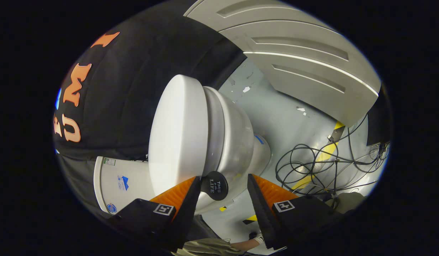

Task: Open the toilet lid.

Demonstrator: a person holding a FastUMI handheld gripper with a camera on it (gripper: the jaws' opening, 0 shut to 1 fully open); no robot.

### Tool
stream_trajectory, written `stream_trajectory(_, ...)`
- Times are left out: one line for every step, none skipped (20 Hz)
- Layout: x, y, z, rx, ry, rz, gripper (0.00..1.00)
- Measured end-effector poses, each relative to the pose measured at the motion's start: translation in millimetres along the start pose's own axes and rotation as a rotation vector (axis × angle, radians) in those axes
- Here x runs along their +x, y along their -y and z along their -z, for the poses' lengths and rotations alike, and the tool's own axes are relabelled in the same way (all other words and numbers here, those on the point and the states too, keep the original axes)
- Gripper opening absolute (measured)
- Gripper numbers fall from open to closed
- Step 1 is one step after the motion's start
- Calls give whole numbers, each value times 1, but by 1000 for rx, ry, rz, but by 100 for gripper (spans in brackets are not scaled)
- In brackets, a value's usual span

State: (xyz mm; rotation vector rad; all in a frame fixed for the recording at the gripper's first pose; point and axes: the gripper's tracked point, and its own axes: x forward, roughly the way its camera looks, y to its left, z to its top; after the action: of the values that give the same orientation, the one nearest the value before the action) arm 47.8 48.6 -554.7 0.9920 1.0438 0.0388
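Gripper [223,185] spread wide, gripping nothing, fingers either side of a round black handle knob [214,185] on the front rim of the toilet lid [176,135]. Lid looks closed over the seat and white toilet bowl [237,142]. Tangled black cables [311,167] on the floor [283,117] beyond, grey panelled door [304,60] past them.

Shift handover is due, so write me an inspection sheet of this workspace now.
Surface: pale floor, scuffed, with yellow tape marks.
Job's things: toilet with its lid down on the seat; a round black handle at the lid's front edge.
Clutter: white cistern with stickers.
Grippers: gripper open, the handle between its fingers, nearer one; contact cannot be told.
Cables: black tangle loose on the floor beside the toilet.
Surroundings: black cloth wall; grey panelled door.
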Motion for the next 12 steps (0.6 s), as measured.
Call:
stream_trajectory(2, -2, 1, 32, -2, -17, 83)
stream_trajectory(4, -3, 2, 59, 0, -34, 74)
stream_trajectory(7, -8, 3, 83, -6, -57, 64)
stream_trajectory(8, -10, 4, 105, -9, -68, 55)
stream_trajectory(9, -12, 3, 110, -12, -90, 46)
stream_trajectory(8, -11, 3, 124, -14, -102, 44)
stream_trajectory(8, -12, 3, 146, -24, -113, 38)
stream_trajectory(5, -10, 3, 167, -19, -111, 38)
stream_trajectory(8, -10, 1, 185, -17, -113, 36)
stream_trajectory(4, -12, 3, 196, -21, -109, 34)
stream_trajectory(3, -15, -1, 196, 2, -102, 32)
stream_trajectory(0, -19, -4, 178, 16, -105, 27)
